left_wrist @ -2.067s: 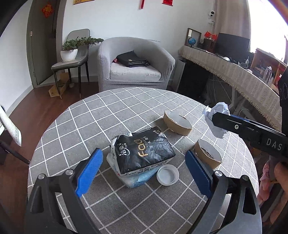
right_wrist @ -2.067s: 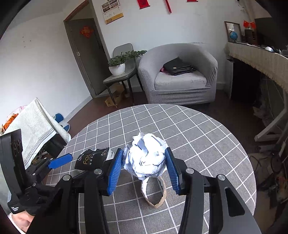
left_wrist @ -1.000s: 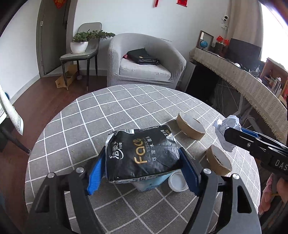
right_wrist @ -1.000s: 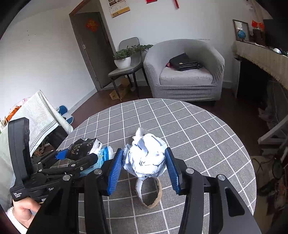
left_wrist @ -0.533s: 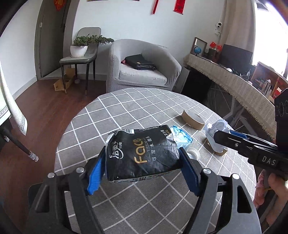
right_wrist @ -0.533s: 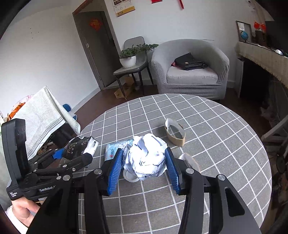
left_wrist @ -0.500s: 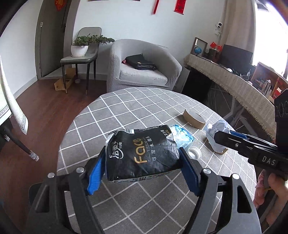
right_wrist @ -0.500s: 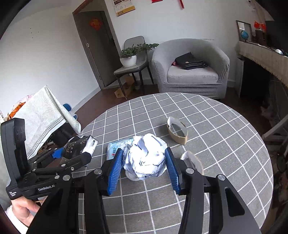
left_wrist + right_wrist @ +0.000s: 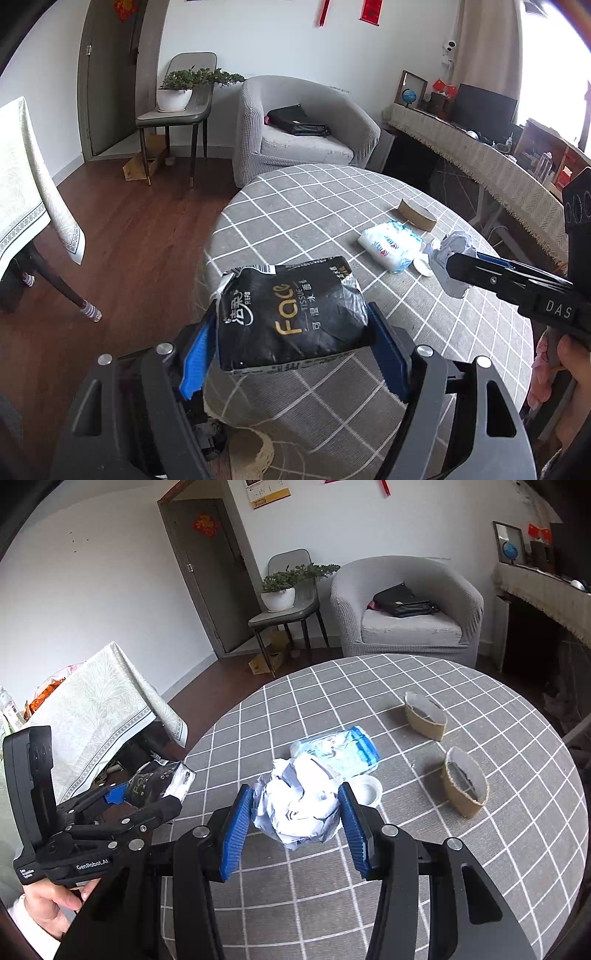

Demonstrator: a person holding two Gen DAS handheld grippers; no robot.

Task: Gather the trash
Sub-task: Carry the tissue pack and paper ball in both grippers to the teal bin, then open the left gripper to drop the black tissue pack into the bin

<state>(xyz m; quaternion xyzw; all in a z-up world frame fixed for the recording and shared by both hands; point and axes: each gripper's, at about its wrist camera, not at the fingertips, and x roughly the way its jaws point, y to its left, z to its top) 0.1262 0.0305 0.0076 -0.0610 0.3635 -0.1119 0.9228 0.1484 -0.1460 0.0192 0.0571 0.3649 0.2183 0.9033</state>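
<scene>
My left gripper (image 9: 291, 332) is shut on a black tissue pack (image 9: 291, 314) marked "Face", held in the air over the table's left edge. It also shows in the right wrist view (image 9: 155, 779). My right gripper (image 9: 295, 812) is shut on a crumpled white paper ball (image 9: 299, 805), held above the grey checked round table (image 9: 480, 867). The paper ball also shows in the left wrist view (image 9: 456, 251). On the table lie a blue-white plastic wrapper (image 9: 340, 753), a white lid (image 9: 367, 790) and two brown tape rolls (image 9: 424, 716) (image 9: 465, 786).
A grey armchair (image 9: 406, 605) with a black bag stands behind the table. A chair with a potted plant (image 9: 284, 587) is by the door. A cloth-covered table (image 9: 85, 712) is at the left. A long draped counter (image 9: 480, 162) runs along the right.
Both grippers have drawn back and to the left with their loads. The tissue pack has left the tabletop, uncovering the blue-white wrapper that lay under it.
</scene>
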